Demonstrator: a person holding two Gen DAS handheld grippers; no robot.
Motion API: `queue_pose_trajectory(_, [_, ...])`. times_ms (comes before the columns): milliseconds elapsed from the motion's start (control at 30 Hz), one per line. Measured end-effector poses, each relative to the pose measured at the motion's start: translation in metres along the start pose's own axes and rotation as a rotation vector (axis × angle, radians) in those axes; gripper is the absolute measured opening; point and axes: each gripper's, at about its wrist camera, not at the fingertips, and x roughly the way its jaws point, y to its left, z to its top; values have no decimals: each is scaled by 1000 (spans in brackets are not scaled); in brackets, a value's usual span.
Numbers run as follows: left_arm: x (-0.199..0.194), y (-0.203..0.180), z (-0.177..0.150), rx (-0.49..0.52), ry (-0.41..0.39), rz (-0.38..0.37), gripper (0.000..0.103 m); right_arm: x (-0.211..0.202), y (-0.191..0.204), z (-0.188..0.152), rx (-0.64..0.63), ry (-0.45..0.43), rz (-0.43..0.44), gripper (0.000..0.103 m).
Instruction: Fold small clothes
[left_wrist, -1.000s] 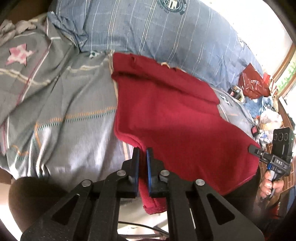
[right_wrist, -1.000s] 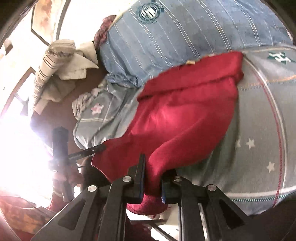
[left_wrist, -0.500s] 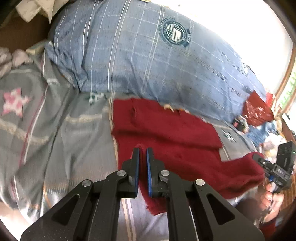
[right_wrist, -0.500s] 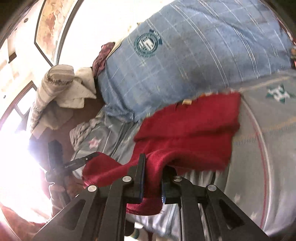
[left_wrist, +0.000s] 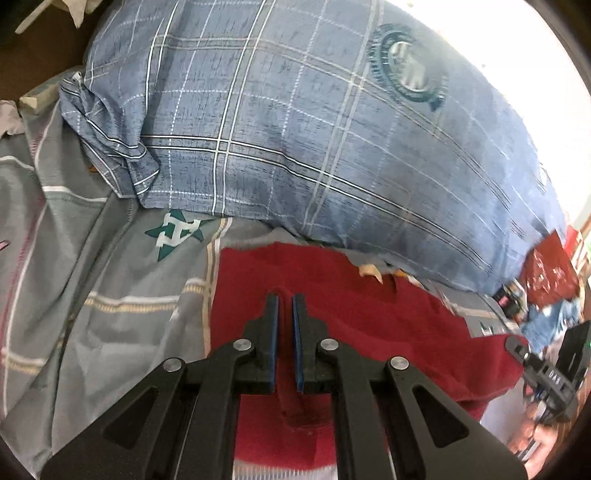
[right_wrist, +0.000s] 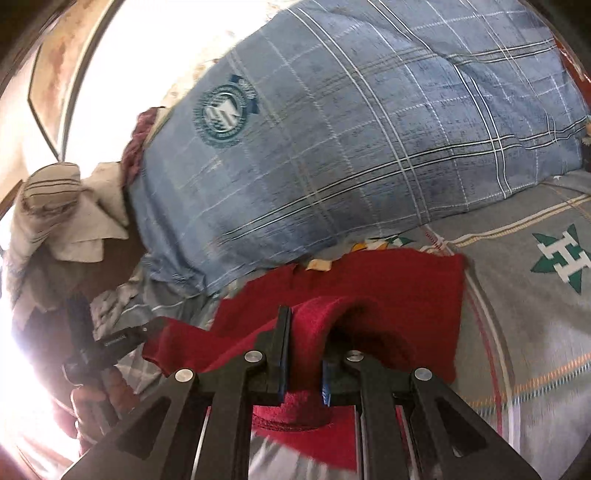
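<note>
Left gripper (left_wrist: 285, 306) pinching hem of red garment (left_wrist: 369, 332); right gripper (right_wrist: 306, 325) clamping thick bunched hem. Carrying near edge toward far collar beside blue pillow (left_wrist: 314, 129), garment lying on grey bedsheet (left_wrist: 92, 314). Likely halfway-fold step; next requiring laying hem flat, then releasing.

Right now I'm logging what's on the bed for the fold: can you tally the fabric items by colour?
Red: 1, the red sweater, pinched by the left gripper and the right gripper
Blue: 1, the blue plaid pillow
Grey: 1, the grey patterned bedsheet
Total: 3
</note>
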Motion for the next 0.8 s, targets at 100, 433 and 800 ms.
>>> queue_pose_trajectory(100, [18,0,10,-10,5,9,5,23,-15,9,24,17,-18,12])
queue_pose_trajectory(433, [81,16,23,-18,62,46,10,84,-55,23,81,95,-15,16])
queue_pose_trajectory(800, [51,27,36,-73,-25,22,65,24,-54,34,80,-43,-32,45])
